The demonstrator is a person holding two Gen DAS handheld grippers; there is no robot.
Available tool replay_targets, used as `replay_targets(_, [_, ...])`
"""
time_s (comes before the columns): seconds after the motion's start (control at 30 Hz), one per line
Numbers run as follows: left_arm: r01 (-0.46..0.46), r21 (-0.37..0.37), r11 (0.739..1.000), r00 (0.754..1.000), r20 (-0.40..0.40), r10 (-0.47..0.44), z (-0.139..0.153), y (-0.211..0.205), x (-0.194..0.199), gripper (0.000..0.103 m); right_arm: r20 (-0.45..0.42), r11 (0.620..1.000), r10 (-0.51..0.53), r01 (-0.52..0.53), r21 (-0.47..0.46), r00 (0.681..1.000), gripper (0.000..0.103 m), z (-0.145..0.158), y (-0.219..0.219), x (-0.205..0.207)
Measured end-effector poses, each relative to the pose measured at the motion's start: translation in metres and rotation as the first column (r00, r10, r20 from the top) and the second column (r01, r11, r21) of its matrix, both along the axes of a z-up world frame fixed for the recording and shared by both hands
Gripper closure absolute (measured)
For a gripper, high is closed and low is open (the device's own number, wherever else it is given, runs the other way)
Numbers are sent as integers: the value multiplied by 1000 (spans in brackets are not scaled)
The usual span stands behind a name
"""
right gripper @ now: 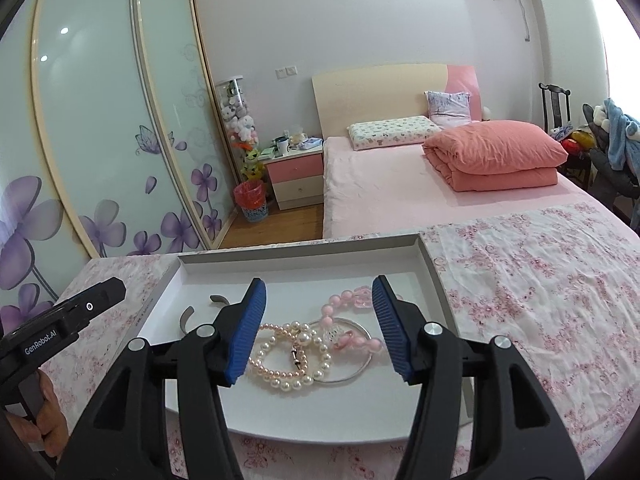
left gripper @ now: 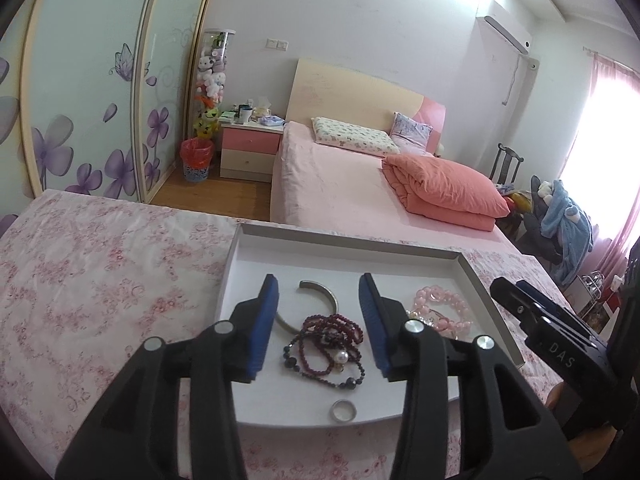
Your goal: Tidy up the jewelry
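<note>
A shallow white tray (left gripper: 256,248) (right gripper: 304,252) lies on a floral cloth and holds jewelry. In the left wrist view I see a silver cuff bangle (left gripper: 326,292), dark red and black bead bracelets (left gripper: 328,344), a silver ring (left gripper: 343,411) and pink bead bracelets (left gripper: 440,306). My left gripper (left gripper: 319,292) is open and empty above the dark beads. In the right wrist view a pearl bracelet (right gripper: 288,356), a thin silver bangle (right gripper: 356,372) and pink beads (right gripper: 344,304) lie between the fingers of my right gripper (right gripper: 319,292), which is open and empty.
The floral cloth (left gripper: 100,280) (right gripper: 540,300) covers the work surface around the tray. Beyond it stand a pink bed (right gripper: 400,184), a nightstand (left gripper: 250,148), a red bin (left gripper: 196,158) and sliding wardrobe doors (right gripper: 100,140).
</note>
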State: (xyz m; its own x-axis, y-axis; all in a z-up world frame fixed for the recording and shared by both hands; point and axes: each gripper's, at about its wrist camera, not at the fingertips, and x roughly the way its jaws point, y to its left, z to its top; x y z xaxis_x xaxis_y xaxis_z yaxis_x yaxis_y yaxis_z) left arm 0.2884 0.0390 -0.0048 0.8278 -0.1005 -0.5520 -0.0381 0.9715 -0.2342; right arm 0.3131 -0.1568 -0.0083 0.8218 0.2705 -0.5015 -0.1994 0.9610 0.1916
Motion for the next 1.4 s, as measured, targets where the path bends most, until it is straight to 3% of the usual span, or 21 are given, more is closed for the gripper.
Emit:
replay_targets(0.1, [-4,-6,1000,1000,2,4,2,5,-9,54,9,1000,-1,1,2,1000,38,4,-2,-9])
replay_targets(0.17, [-8,-2,1000,1000,10,8,3,8,-18,48,24,1000,1,-2,2,1000,27,8,-3,-18])
replay_targets(0.23, [-13,6,1000,1000,19,13,5,10,-27,40,41,1000,7,-7,-3,999,10,11,-4,-29])
replay_targets(0.33, [-18,15,1000,999,35,17,8,12,-47,26,69,999,24,-22,-23,997,2,15,-2,-47])
replay_targets(0.5, [-32,31,999,997,75,29,12,17,-85,5,57,996,54,-50,-74,997,2,15,1,-75])
replay_targets(0.57, [-45,46,998,994,98,41,14,17,-100,4,37,995,60,-57,-87,997,2,13,1,-84])
replay_targets(0.87, [-108,170,980,979,188,75,17,10,-166,4,106,991,54,-40,-127,993,2,17,0,-144])
replay_targets(1.4, [-108,183,977,973,220,67,10,-5,-214,4,121,997,37,-28,-73,992,2,15,-9,-184])
